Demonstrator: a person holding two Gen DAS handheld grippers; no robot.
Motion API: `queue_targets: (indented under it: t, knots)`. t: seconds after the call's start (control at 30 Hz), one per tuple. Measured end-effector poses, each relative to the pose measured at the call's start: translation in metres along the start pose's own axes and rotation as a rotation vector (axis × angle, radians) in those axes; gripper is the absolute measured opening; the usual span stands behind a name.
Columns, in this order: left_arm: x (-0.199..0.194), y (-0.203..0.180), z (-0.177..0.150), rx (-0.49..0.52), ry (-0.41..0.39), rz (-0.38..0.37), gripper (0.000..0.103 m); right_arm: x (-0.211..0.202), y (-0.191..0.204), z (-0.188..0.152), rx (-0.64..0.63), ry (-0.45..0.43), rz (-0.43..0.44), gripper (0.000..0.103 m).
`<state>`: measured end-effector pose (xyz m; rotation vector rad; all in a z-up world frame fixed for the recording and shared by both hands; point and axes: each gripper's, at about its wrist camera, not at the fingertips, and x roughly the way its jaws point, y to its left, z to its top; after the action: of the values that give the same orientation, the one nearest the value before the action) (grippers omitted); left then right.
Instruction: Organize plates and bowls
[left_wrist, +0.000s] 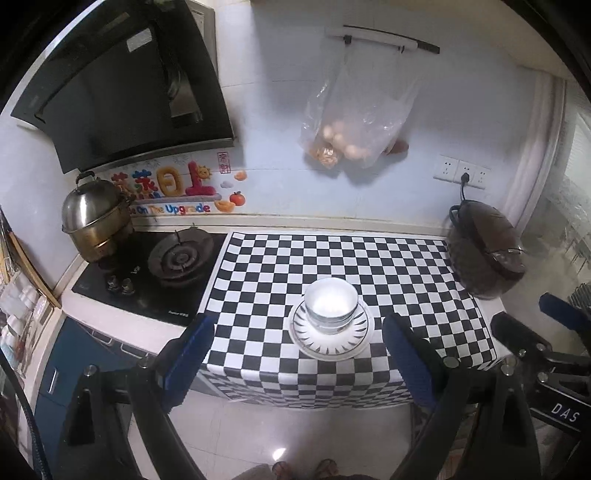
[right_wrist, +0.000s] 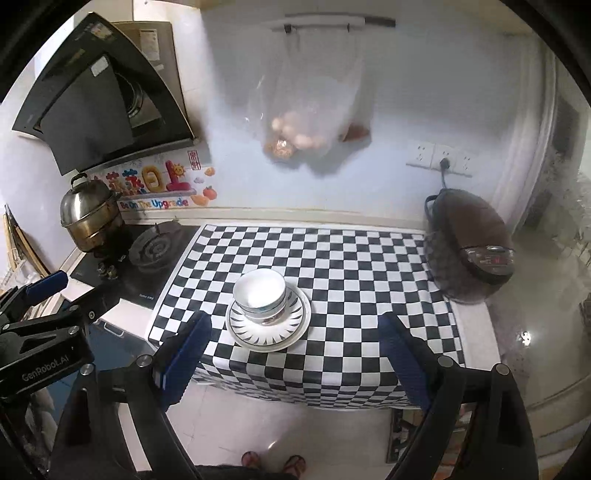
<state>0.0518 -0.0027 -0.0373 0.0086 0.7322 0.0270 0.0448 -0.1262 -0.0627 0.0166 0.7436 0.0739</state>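
Both claws hanging wide and empty over the checkered counter, dishes already stacked.

Left wrist view: the left gripper (left_wrist: 295, 363) has its blue-padded jaws spread apart with nothing between them, up above the black-and-white checkered cloth (left_wrist: 369, 266). The stack of white ceramic bowls (left_wrist: 331, 304) sits on the white plates with a black dashed rim (left_wrist: 328, 341), near the cloth's front edge. A dark brown rice cooker (left_wrist: 485, 254) is off to the right, a steel steamer pot (left_wrist: 94, 218) on the stove.

Right wrist view: the right gripper (right_wrist: 293, 360) is released too, holding nothing. Same bowls (right_wrist: 260, 295) on the plates (right_wrist: 267, 334), just past the left finger; the left gripper (right_wrist: 44, 317) pokes in at the left edge.
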Motion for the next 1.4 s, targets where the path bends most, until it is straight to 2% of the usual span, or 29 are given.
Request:
queue_targets:
  t: [0.1,0.57,1.4]
  knots:
    - [-0.010,0.011,-0.006,-0.013,-0.003,-0.017,0.100,-0.018,0.013,-0.007,0.001,-0.018,-0.026,0.093]
    - [-0.031,0.042,-0.020,0.012,-0.032,-0.052,0.101,-0.045,0.052,-0.024,0.031,-0.025,-0.122,0.093]
    - [-0.043,0.046,-0.024,0.022,-0.058,-0.046,0.101,-0.056,0.052,-0.029,0.034,-0.029,-0.143,0.093]
